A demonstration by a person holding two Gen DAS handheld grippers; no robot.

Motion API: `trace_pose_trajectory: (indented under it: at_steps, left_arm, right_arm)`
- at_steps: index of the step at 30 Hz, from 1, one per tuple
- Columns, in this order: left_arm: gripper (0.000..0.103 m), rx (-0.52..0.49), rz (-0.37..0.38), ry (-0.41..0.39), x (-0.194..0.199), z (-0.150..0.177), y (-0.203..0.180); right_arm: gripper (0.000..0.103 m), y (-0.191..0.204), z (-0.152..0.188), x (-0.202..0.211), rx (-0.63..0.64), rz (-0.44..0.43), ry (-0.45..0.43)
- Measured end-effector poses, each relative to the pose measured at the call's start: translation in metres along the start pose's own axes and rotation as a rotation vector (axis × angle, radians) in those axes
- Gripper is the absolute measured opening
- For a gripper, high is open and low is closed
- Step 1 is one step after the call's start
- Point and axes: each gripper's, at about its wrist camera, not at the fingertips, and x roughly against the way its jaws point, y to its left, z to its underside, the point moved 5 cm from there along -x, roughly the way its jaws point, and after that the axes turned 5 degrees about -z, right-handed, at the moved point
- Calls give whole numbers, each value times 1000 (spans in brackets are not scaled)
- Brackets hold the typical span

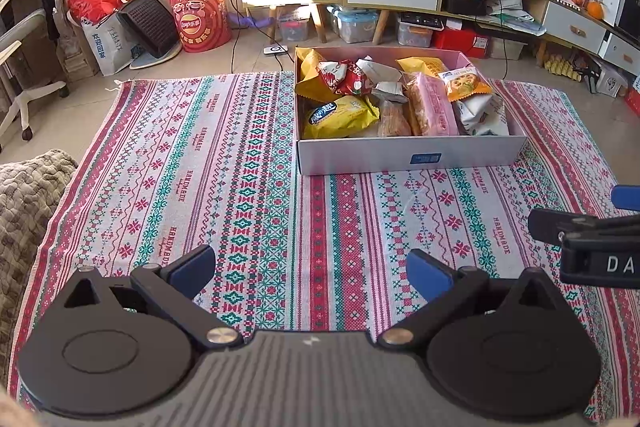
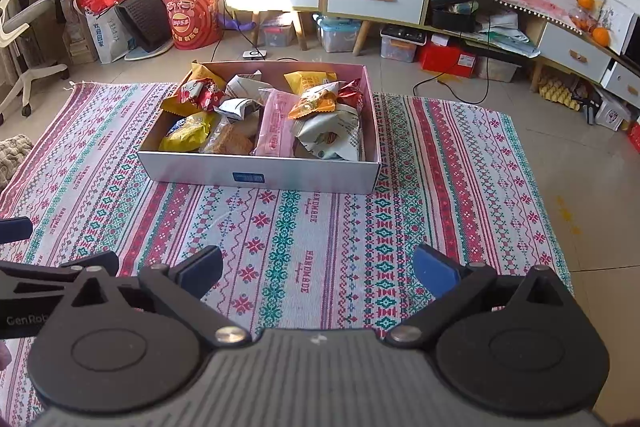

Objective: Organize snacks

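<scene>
Left wrist view: left tool (image 1: 311, 267), fingers spread apart, empty, above patterned mat (image 1: 240, 187). Snack box (image 1: 408, 157), full of packets, lies beyond the tool, toward the right, well apart.

Right wrist view: right tool (image 2: 318, 269), fingers spread wide, empty. Snack box (image 2: 260, 177) lies beyond it, slightly left, well apart.
</scene>
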Motion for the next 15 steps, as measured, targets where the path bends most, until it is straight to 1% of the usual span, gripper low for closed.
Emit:
trace_pose_trajectory:
  at_steps: [15]
  left_arm:
    - [103, -18, -3, -4, 4, 1, -2]
  right_arm:
    - [101, 5, 3, 3, 2, -13, 5]
